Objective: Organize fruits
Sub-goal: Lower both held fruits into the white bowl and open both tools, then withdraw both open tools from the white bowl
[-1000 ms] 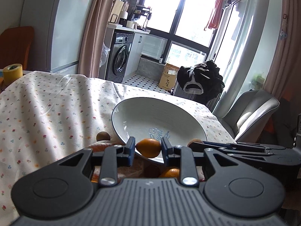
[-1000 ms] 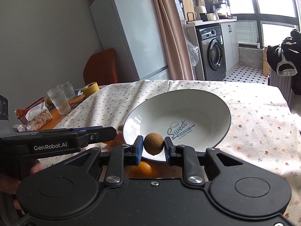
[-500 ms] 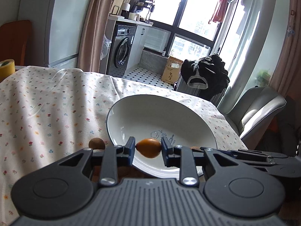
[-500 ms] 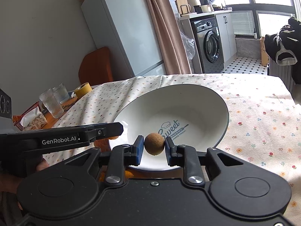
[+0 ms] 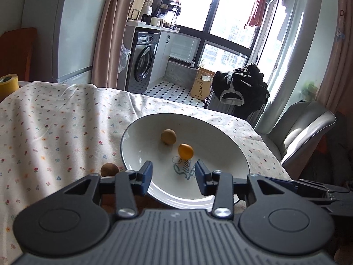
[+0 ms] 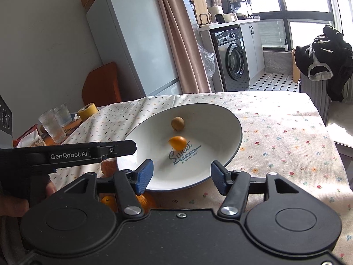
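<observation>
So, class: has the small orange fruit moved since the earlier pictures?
Yes. The orange fruit left the left gripper, now open, and lies in the white bowl, above its printed lettering.

Strong daylight pours in through the windows (image 5: 222, 11), which are blown out to near white in both views. It falls across the floral cloth on the worktop (image 5: 55, 132) in bright bands with soft shadows between. The white plate (image 5: 136, 141) gleams evenly. The orange fruit (image 6: 177, 142) on the plate looks slightly smeared in the right wrist view, perhaps from motion. Fisheye bending curves the fridge (image 6: 132, 44) and curtain (image 5: 106, 33) toward the frame edges, whose corners go dark.
</observation>
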Action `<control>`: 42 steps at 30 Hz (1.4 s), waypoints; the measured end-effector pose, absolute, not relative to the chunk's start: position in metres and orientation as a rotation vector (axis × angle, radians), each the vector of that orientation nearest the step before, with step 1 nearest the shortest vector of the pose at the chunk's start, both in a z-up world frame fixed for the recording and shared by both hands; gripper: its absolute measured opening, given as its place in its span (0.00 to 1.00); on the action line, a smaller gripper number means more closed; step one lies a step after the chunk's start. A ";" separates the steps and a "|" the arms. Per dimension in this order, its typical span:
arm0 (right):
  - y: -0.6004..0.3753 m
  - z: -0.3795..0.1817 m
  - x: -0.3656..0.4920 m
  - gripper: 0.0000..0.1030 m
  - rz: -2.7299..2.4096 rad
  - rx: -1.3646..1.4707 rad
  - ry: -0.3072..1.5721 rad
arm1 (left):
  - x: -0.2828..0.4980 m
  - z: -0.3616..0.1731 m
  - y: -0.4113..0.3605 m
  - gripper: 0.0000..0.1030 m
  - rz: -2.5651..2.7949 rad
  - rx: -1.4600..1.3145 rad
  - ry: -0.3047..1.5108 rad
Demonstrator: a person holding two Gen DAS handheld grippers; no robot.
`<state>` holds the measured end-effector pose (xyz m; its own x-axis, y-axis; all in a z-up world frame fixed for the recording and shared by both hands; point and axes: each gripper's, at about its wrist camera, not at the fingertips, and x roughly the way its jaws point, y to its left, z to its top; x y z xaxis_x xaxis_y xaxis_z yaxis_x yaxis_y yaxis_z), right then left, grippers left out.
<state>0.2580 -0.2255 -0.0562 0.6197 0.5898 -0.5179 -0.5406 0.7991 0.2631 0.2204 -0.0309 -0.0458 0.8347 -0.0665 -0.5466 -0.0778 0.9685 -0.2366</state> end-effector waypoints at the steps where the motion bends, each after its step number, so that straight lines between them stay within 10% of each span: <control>1: -0.226 -0.056 0.256 0.63 0.645 0.079 0.622 | 0.217 -0.045 -0.030 0.48 0.014 -0.255 0.579; 13: -0.232 -0.043 0.233 0.99 0.637 0.084 0.564 | 0.186 -0.033 -0.022 0.79 0.077 -0.250 0.549; 42: -0.234 -0.032 0.200 1.00 0.670 0.065 0.608 | 0.110 -0.026 -0.007 0.92 0.060 -0.260 0.506</control>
